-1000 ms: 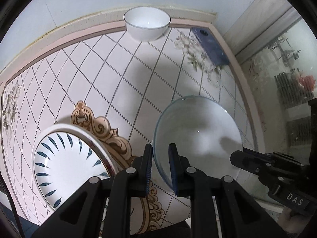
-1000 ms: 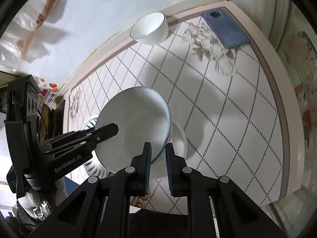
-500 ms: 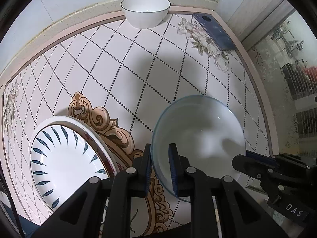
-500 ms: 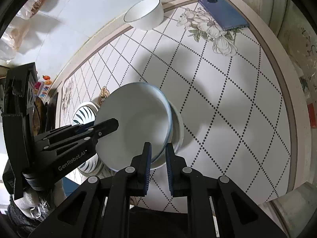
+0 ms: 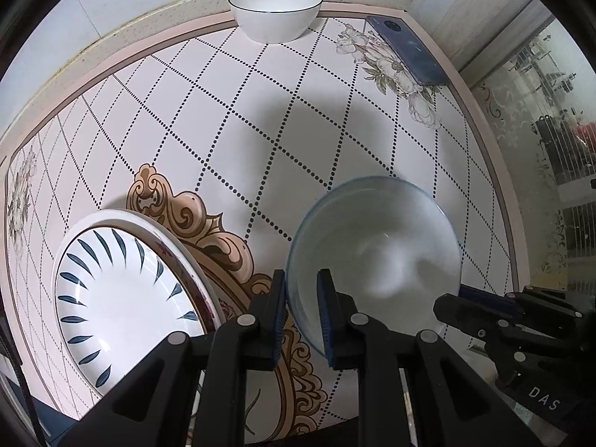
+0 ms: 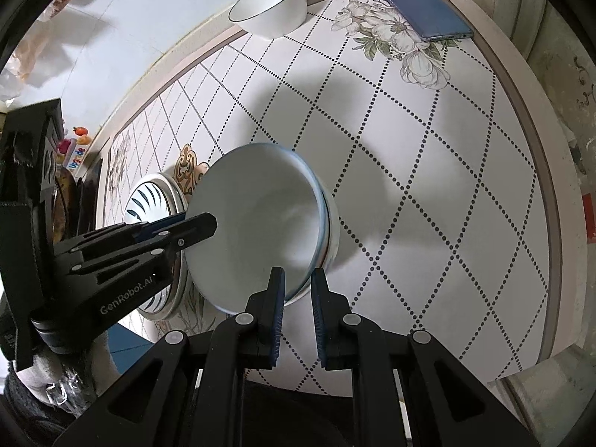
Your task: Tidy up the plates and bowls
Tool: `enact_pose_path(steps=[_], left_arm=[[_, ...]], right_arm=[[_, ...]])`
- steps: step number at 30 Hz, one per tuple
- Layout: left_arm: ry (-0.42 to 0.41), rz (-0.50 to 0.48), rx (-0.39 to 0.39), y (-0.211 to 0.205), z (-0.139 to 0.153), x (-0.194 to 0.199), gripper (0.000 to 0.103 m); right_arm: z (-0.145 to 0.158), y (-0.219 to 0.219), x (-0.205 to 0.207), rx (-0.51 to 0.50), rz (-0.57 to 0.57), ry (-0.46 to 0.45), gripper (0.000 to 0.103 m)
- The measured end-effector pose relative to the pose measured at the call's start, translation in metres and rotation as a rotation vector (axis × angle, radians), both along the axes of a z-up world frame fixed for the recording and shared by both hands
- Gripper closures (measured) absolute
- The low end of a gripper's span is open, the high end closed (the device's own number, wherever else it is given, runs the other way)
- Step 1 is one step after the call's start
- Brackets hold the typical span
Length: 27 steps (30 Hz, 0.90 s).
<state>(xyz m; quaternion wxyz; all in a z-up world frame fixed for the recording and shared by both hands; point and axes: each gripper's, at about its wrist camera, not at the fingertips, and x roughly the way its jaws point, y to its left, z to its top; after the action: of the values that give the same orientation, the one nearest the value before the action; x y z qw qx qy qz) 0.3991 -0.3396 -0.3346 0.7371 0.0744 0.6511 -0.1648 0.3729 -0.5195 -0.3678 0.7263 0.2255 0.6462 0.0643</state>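
Note:
A pale blue-rimmed bowl (image 5: 376, 257) is held by both grippers above the tiled table. My left gripper (image 5: 301, 290) is shut on its left rim; my right gripper (image 6: 297, 279) is shut on its near right rim. In the right wrist view the bowl (image 6: 253, 223) sits on or just above a white bowl (image 6: 333, 231); I cannot tell if they touch. A white plate with blue leaf marks (image 5: 123, 298) lies on a larger plate at the left. A white bowl with a dark rim (image 5: 275, 9) stands at the table's far edge.
A blue phone (image 5: 406, 50) lies at the far right corner of the table, also in the right wrist view (image 6: 422, 11). The table's right edge (image 5: 499, 223) runs close to the held bowl. A wall borders the far side.
Both grippers have carried the blue-rimmed bowl nearer and lower over the white bowl. The far bowl and phone appear further away.

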Motion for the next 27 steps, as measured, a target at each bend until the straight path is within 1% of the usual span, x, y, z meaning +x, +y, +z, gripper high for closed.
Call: enact_pose_path(steps=[6, 11, 13, 15, 17, 19, 20, 21, 22, 23, 24, 26, 27], left_arm=[[0.0, 0.003, 0.007, -0.001, -0.001, -0.001, 0.089], [0.012, 0.008, 0.0, 0.001, 0.003, 0.0, 0.089], [0.014, 0.014, -0.014, 0.005, 0.013, 0.0, 0.089], [0.0, 0.018, -0.043, 0.01, 0.029, 0.001, 0.089], [-0.028, 0.03, -0.074, 0.016, 0.051, 0.006, 0.088], [-0.067, 0.05, -0.102, 0.021, 0.072, 0.021, 0.087], [-0.081, 0.064, -0.116, 0.024, 0.081, 0.033, 0.08], [-0.099, 0.081, -0.137, 0.025, 0.089, 0.051, 0.075], [-0.114, 0.093, -0.146, 0.027, 0.092, 0.066, 0.065], [-0.13, 0.11, -0.146, 0.027, 0.094, 0.083, 0.056], [-0.146, 0.135, -0.138, 0.027, 0.092, 0.104, 0.053], [-0.137, 0.182, -0.149, 0.028, 0.082, 0.145, 0.053], [-0.13, 0.192, -0.158, 0.028, 0.078, 0.159, 0.053]], right_arm=[[-0.003, 0.0, 0.002, 0.004, 0.004, 0.014, 0.087], [-0.006, -0.004, 0.004, 0.031, -0.015, 0.036, 0.087], [-0.007, -0.006, 0.006, 0.052, -0.024, 0.053, 0.087], [-0.004, -0.01, 0.006, 0.068, -0.033, 0.066, 0.087], [0.007, -0.015, 0.009, 0.078, -0.032, 0.054, 0.087], [0.021, -0.024, 0.015, 0.093, -0.043, 0.03, 0.085], [0.032, -0.031, 0.022, 0.099, -0.049, 0.01, 0.082], [0.039, -0.036, 0.031, 0.1, -0.056, -0.005, 0.068], [0.048, -0.044, 0.046, 0.101, -0.064, -0.024, 0.052], [0.053, -0.051, 0.058, 0.107, -0.075, -0.046, 0.048], [0.058, -0.058, 0.072, 0.113, -0.092, -0.075, 0.046], [0.062, -0.071, 0.108, 0.108, -0.121, -0.127, 0.046], [0.06, -0.077, 0.127, 0.114, -0.136, -0.142, 0.046]])
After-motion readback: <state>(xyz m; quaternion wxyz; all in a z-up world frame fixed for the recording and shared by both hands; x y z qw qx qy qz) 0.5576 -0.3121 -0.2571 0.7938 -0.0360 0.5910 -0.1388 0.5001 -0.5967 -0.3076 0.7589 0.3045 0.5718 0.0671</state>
